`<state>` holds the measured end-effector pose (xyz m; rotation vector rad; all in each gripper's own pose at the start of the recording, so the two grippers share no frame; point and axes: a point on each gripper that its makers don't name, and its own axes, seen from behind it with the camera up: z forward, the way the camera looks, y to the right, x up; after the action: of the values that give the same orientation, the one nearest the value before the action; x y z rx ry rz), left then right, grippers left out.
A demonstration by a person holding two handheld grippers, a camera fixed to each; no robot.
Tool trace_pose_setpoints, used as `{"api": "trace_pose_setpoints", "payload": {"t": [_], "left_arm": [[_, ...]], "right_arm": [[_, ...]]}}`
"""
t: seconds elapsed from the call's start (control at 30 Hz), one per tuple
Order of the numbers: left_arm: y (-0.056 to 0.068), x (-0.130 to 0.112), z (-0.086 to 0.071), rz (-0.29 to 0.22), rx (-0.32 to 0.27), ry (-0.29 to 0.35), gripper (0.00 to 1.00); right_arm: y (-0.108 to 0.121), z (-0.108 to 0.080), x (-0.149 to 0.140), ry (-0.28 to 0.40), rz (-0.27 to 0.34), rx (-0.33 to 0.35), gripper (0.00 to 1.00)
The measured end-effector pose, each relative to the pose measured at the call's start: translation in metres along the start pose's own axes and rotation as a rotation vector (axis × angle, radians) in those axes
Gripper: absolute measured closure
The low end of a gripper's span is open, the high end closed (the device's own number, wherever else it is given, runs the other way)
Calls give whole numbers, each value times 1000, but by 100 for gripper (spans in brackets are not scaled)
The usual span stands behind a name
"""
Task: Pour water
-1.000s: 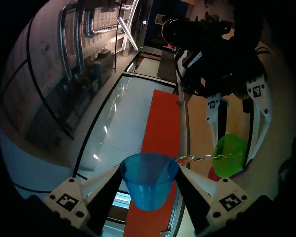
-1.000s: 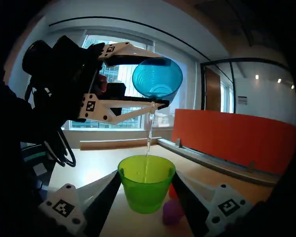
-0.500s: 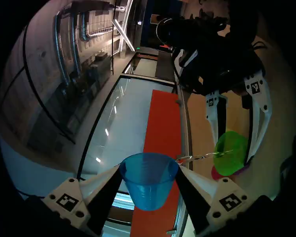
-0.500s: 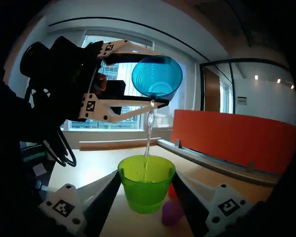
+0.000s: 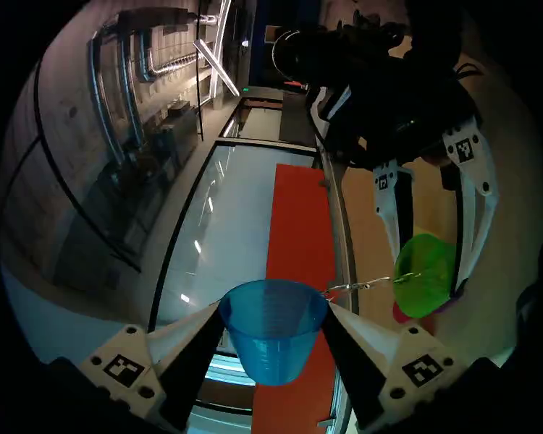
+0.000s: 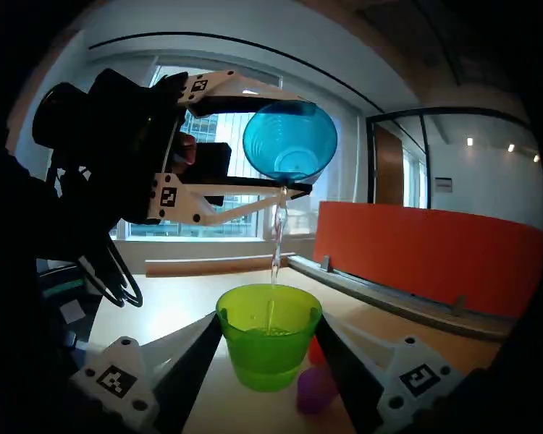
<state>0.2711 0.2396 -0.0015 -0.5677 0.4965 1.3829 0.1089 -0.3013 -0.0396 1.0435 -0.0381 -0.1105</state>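
We start at the left tool (image 5: 273,307): its two white fingers are clamped on a blue cup (image 5: 273,340), one on each side of the wall. In the right gripper view this tool sits high in the scene, with the blue cup laid over so its long axis is close to level and its open mouth faces us. A thin stream of water (image 6: 276,239) falls from the lowest part of its rim.

The right tool (image 6: 268,318) is closed the same way on a green cup (image 6: 268,347), which stands upright, mouth up, straight below the blue cup's lip. That vertical line-up is what the pour depends on. The stream lands inside the green rim, near the middle, and we judge the green cup to be partly filled. We cannot tell whether its base rests on the pale bench (image 6: 177,304) or hangs just above it.

Just beside the green cup, on the right and near, lies a small purple object (image 6: 313,387). Farther right an orange partition (image 6: 431,246) runs along the bench's far edge.

For writing, we see only square black-and-white markers (image 6: 114,381) on the tool fingers. A sign (image 6: 445,184) on the far wall is too small to read.
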Motion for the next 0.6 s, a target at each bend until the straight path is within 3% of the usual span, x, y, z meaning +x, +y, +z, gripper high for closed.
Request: {"api": "trace_pose_setpoints", "payload": {"t": [0.6], "left_arm": [[-4, 4, 2, 81, 10, 0, 12]], "right_arm": [[2, -1, 1, 3, -1, -6, 10]]}}
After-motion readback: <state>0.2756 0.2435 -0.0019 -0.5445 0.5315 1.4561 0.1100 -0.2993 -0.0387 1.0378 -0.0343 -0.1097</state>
